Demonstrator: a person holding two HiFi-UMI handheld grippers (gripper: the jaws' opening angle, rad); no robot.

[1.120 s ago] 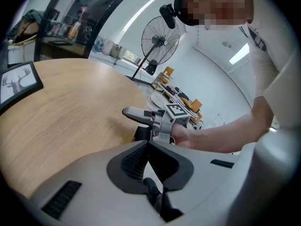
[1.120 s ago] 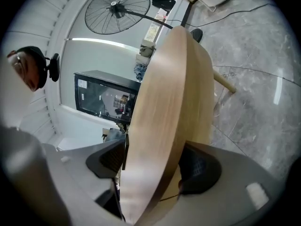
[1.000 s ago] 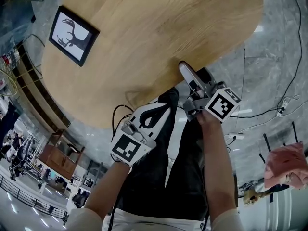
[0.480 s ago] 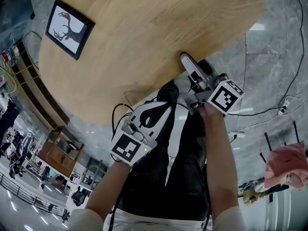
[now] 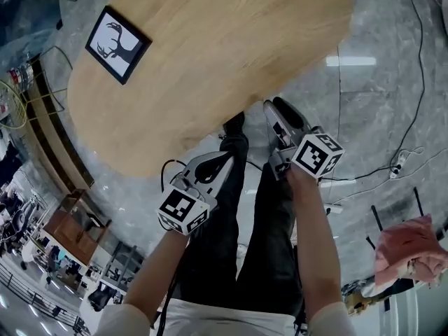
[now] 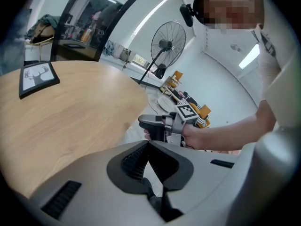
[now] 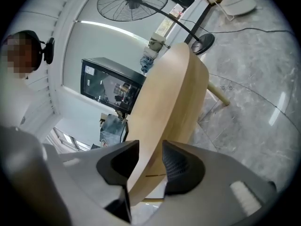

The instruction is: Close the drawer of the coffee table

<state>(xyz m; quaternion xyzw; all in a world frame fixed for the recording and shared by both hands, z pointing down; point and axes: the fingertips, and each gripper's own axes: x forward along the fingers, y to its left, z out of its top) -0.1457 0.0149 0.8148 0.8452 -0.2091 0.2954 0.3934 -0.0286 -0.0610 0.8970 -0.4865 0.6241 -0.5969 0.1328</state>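
A: Entry one, nearest: left gripper [image 5: 225, 159]. State of fingers [image 6: 134, 161]?

B: Clenched tip to tip, empty. Held low in front of the legs, just short of the near rim of the worktop [image 5: 210, 40], angled down and forward.

A: Entry two: right gripper [image 5: 278, 110].

B: Part-way apart at the fingers, having just been closing; nothing grasped. Through the gap, only the edge of the coffee table, beyond the tips and untouched. Tips just beside that rim, over the floor [image 5: 378, 117]. Apparently the nearer of the two hands.

A: Entry three: drawer. Location?

B: Not made out in any view. Judged to sit beneath the oval worktop behind the near rim, so ahead of both sets of fingers and below the wood surface. Long axis of the worktop: lower left to upper right in the head view. Probably a push across that axis, away from the body.

A: Remaining stock, farther out?

B: Framed deer picture [image 5: 117, 44], flat on the far left end of the worktop, well apart from both grippers. Beyond the table, a standing fan [image 6: 168, 44].
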